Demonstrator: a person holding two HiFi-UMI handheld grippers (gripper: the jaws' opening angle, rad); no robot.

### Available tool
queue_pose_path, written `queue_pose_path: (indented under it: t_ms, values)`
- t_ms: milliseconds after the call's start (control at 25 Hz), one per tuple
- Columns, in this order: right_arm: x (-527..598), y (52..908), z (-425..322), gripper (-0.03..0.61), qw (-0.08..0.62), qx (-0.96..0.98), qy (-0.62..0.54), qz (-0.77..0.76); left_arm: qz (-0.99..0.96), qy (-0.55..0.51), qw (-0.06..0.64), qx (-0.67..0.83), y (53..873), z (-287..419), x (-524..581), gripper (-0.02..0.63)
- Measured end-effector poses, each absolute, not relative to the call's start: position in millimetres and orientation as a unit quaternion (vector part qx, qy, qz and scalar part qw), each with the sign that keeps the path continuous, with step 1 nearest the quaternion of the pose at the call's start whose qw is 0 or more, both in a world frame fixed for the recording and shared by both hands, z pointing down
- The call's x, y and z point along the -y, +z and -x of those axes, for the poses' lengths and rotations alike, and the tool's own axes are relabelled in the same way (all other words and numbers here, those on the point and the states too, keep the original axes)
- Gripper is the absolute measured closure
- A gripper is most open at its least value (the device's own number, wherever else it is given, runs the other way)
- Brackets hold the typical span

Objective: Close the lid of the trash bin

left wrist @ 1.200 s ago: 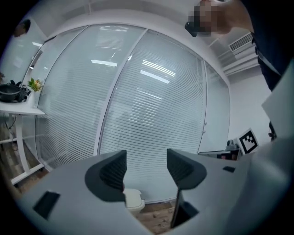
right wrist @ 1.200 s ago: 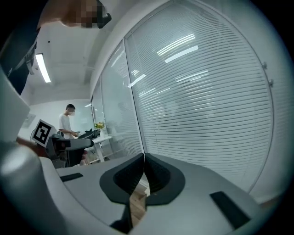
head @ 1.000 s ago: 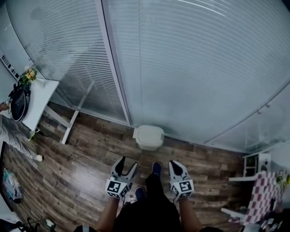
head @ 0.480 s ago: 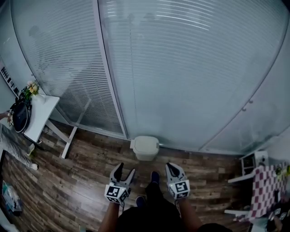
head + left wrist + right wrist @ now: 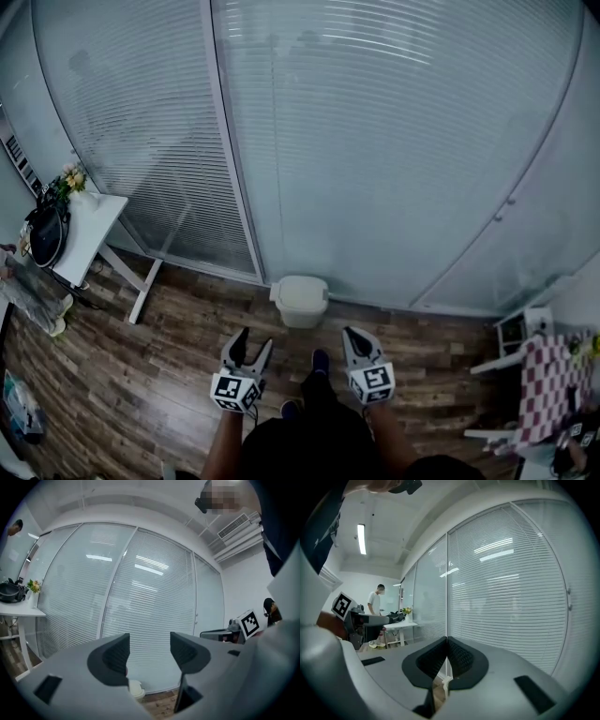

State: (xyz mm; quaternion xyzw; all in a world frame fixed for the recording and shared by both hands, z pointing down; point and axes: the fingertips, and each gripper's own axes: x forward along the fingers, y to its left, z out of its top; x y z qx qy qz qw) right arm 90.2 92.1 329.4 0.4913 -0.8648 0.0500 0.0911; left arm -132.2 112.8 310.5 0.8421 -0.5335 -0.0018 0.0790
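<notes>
While a person stands on a wooden floor (image 5: 169, 375), seen from overhead, two hand-held tools are raised at waist level. The left claw (image 5: 253, 339) is open, its two dark jaws spread well apart with nothing between them; its own camera confirms the gap (image 5: 149, 653), through which only blinds and floor show. The right claw (image 5: 352, 333) is closed and empty, its jaws pressed together along their length (image 5: 446, 656). One dark shoe (image 5: 321, 356) shows between the two tools.

Just ahead of the shoe, well apart from both tools, the trash bin (image 5: 300, 300) stands on the floor against the foot of a glass wall (image 5: 394, 141), beside a vertical frame post. It is pale and squat, and its lid (image 5: 301, 289) appears to lie down flat on top. The left gripper view catches the bin low down, partly hidden by the left jaw (image 5: 136, 689).

Behind the glass, horizontal blinds (image 5: 141, 141) run the full width of the wall. Far to the left, a white bench (image 5: 84, 230) carries flowers (image 5: 70, 180) and a dark round object (image 5: 45, 234). At the far right edge sits a red-and-white checked cloth (image 5: 544, 384).
</notes>
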Motion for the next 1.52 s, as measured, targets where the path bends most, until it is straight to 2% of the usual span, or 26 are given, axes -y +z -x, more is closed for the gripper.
queue_pose_path:
  t_ms: [360,760,1520]
  values:
    - [-114.3,311.9,-93.9,0.572,0.072,0.866,0.024,-0.494,-0.845,-0.013,0.084,0.527,301.0,120.8,-138.6,0.357]
    - [-123.4,315.6,-85.7,0.572,0.115,0.869,0.021,-0.481,-0.831,-0.013,0.079,0.550,300.9,151.0,-150.6,0.357]
    - [-100.3,313.0,-80.4,0.572,0.101,0.871,0.023,-0.480,-0.824,-0.017,0.066,0.563,291.2,146.9,-136.5,0.357]
